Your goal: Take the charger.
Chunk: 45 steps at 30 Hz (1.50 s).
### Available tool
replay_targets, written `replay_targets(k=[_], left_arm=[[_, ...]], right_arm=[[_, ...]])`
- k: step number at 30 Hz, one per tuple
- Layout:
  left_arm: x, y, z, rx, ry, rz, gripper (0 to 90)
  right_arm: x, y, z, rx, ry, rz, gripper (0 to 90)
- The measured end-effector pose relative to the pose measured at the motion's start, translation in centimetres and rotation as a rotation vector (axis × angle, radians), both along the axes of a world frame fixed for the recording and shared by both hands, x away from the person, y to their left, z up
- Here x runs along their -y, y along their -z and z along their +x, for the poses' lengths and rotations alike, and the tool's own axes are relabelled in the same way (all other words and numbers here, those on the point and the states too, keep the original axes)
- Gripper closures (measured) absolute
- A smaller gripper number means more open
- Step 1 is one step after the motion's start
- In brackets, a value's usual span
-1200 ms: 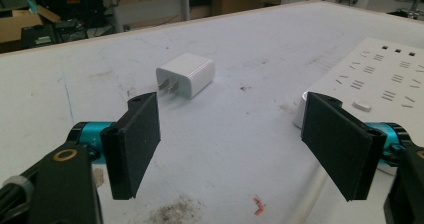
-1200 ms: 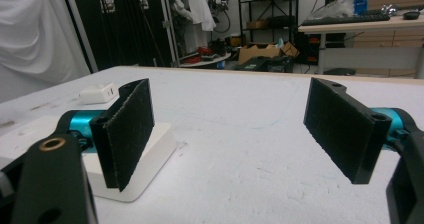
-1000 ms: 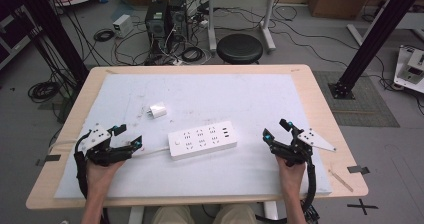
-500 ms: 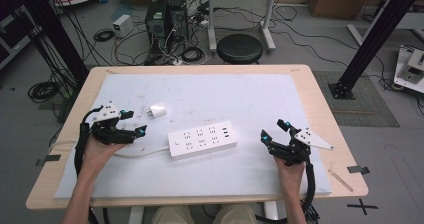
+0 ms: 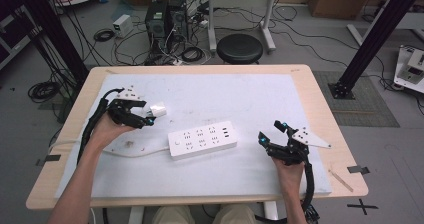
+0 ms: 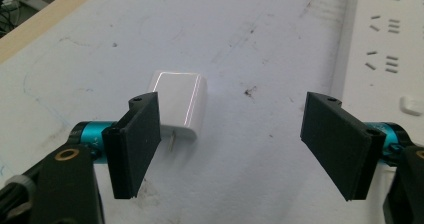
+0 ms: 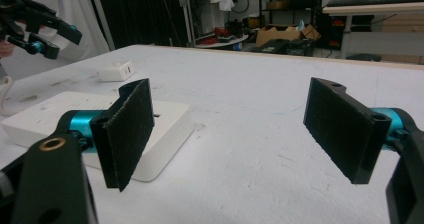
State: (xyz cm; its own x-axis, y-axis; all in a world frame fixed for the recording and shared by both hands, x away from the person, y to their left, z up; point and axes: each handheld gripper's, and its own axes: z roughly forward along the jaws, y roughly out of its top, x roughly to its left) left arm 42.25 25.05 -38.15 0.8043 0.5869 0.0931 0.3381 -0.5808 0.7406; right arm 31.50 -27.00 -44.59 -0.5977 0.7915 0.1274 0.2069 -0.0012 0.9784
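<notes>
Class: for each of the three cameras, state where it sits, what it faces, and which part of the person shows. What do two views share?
High view: above the table's near edge, looking down; both forearms, left tool, right tool.
Left gripper view: on the left tool, facing the white charger; its open jaws.
Right gripper view: on the right tool, looking level across the table; its open jaws.
Shared: the power strip and the charger.
</notes>
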Motion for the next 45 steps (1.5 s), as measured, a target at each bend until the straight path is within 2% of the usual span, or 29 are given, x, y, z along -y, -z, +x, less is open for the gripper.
replay_targets(k=[1, 2, 3, 5, 7, 9, 14, 17, 19, 21, 29, 30, 38, 44, 45], left_arm=[[0.5, 0.0, 0.9, -0.023, 0.015, 0.016, 24.2], [0.5, 0.0, 0.9, -0.023, 0.015, 0.016, 24.2], [0.6, 0.0, 1.6, -0.018, 0.026, 0.023, 24.2], [0.7, 0.1, 2.1, -0.032, 0.02, 0.014, 24.2], [0.6, 0.3, 2.6, -0.039, 0.021, 0.024, 24.2], [0.5, 0.6, 3.5, -0.049, 0.011, 0.013, 24.2], [0.3, 1.2, 4.4, -0.038, 0.01, -0.011, 24.1], [0.2, 1.7, 5.0, -0.044, 0.013, -0.026, 24.2], [0.1, 2.6, 5.6, -0.072, 0.017, -0.032, 24.2], [0.1, 3.1, 5.9, -0.089, 0.018, -0.021, 24.2], [0.2, 4.2, 6.5, -0.105, 0.017, -0.008, 24.2], [0.2, 4.6, 6.7, -0.118, 0.017, -0.006, 24.2], [0.3, 5.1, 6.9, -0.117, 0.018, -0.006, 27.4], [0.4, 5.4, 7.1, -0.125, 0.022, 0.007, 27.8], [0.8, 5.6, 7.0, -0.121, 0.017, 0.027, 31.6]], right_arm=[[0.0, 0.0, 0.0, -0.005, -0.001, -0.004, 20.6], [0.0, 0.0, 0.0, -0.005, -0.001, -0.004, 20.6], [0.0, 0.0, 0.0, -0.004, 0.0, -0.006, 20.6], [0.0, 0.0, 0.0, -0.002, 0.0, -0.006, 20.6], [0.0, 0.0, 0.0, -0.005, 0.003, -0.004, 20.5], [0.0, 0.0, -0.1, -0.001, 0.009, 0.001, 20.6], [0.0, 0.0, -0.1, 0.006, 0.013, -0.001, 20.6], [0.0, 0.0, -0.1, 0.0, 0.013, 0.0, 20.6], [0.0, 0.0, -0.1, 0.001, 0.015, -0.002, 20.6], [0.0, 0.0, -0.1, -0.002, 0.016, -0.001, 20.6], [0.0, 0.0, 0.0, 0.005, 0.011, -0.007, 20.6], [0.0, 0.0, 0.0, 0.005, 0.011, -0.007, 20.6], [-0.1, 0.1, 0.0, 0.003, 0.01, -0.005, 20.6], [-0.1, 0.1, 0.0, 0.005, 0.007, -0.004, 20.6], [-0.1, 0.1, 0.0, 0.005, 0.007, -0.006, 20.6]])
